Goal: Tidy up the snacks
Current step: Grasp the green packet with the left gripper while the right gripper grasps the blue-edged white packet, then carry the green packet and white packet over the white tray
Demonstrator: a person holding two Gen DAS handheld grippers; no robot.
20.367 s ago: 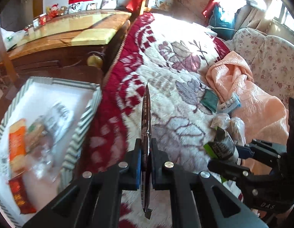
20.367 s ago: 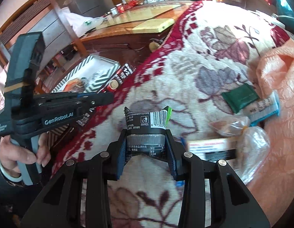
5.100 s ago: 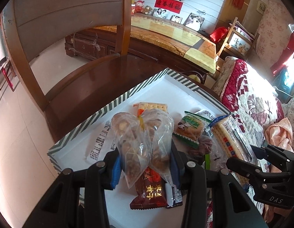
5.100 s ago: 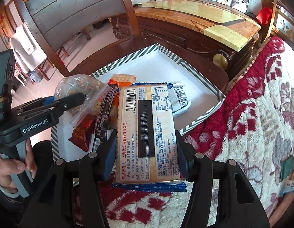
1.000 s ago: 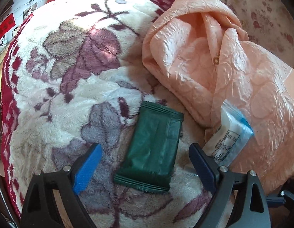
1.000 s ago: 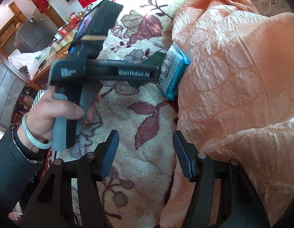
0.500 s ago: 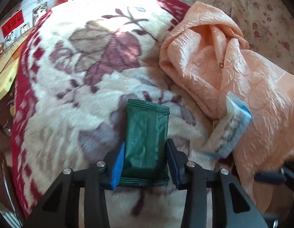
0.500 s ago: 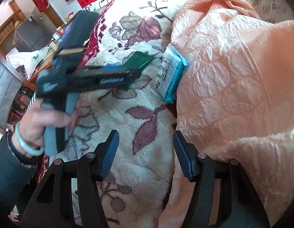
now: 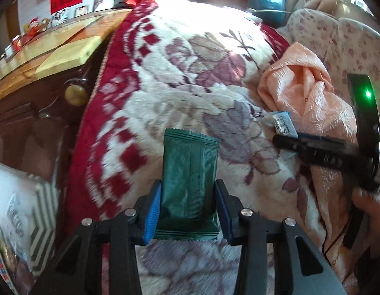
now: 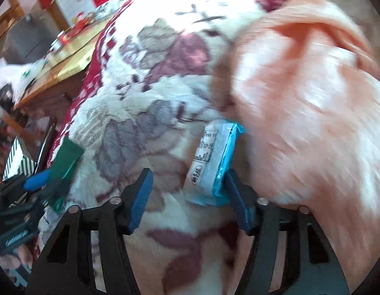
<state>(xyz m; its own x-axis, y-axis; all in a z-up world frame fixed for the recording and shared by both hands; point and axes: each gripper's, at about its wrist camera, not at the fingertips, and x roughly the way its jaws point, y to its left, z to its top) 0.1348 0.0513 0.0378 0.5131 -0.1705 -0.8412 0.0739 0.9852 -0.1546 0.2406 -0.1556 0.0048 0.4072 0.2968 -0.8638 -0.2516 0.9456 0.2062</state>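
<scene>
Floral red-and-cream blanket (image 9: pixel 190 56) covers the bed, with a crumpled peach cloth (image 9: pixel 310 98) bunched at its right side and a striped tray (image 9: pixel 42 211) of snacks low at the left edge. The left hand-held gripper (image 9: pixel 188 209) is clamped on a green packet (image 9: pixel 190 184), its blue pads pressing both long edges while the packet's upper end sticks out beyond the fingertips, above the blanket. A second ago that packet lay flat on the blanket between wide-open jaws; now it is gripped and lifted, and the view has swung toward the tray. The right hand-held gripper (image 10: pixel 190 194) points steeply down at the blanket, its jaws opening around a white-and-blue packet (image 10: pixel 214 162) that lies against the edge of the peach cloth. The packet touches the right pad and stands clear of the left one. Earlier this gripper hung well short of that packet. A hand (image 9: pixel 366 209) holds its handle at the right.
</scene>
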